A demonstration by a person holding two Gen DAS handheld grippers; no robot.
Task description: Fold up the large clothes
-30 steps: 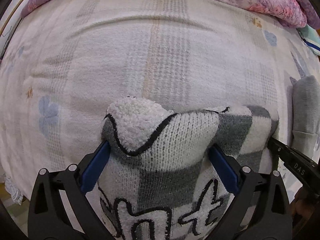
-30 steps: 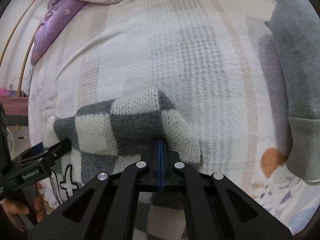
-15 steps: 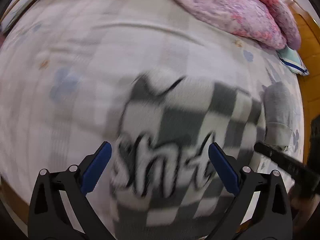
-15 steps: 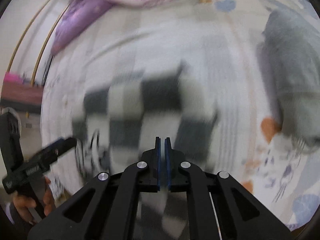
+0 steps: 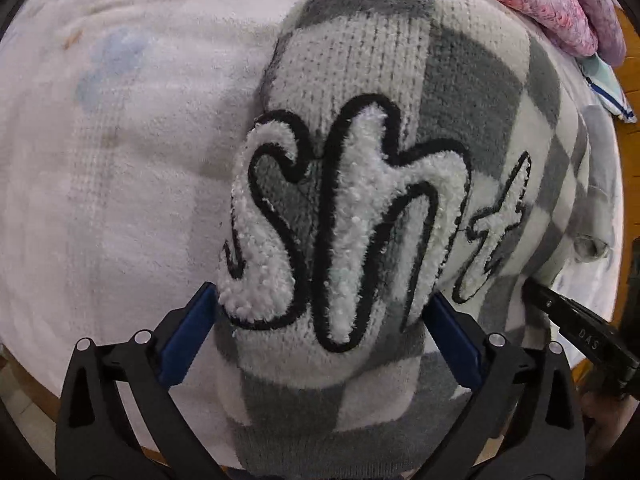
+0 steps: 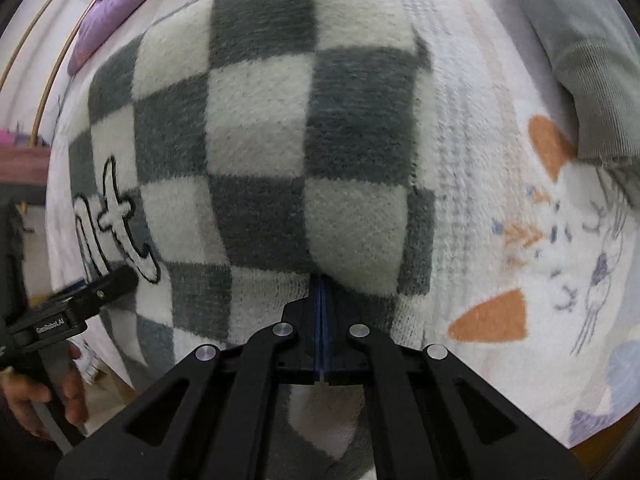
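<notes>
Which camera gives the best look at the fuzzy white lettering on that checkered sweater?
The left wrist view: the fuzzy lettering fills the middle, black outlines sharp, on the checkered sweater. The right wrist view catches only its last letters at the left edge.

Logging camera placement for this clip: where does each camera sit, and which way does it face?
Left wrist: on the left gripper, facing steeply down at the checked sweater between its spread fingers.
Right wrist: on the right gripper, facing down, fingers pinched on the sweater; a hand shows lower left.
Shared: sweater, bedspread, each other's gripper.
</notes>
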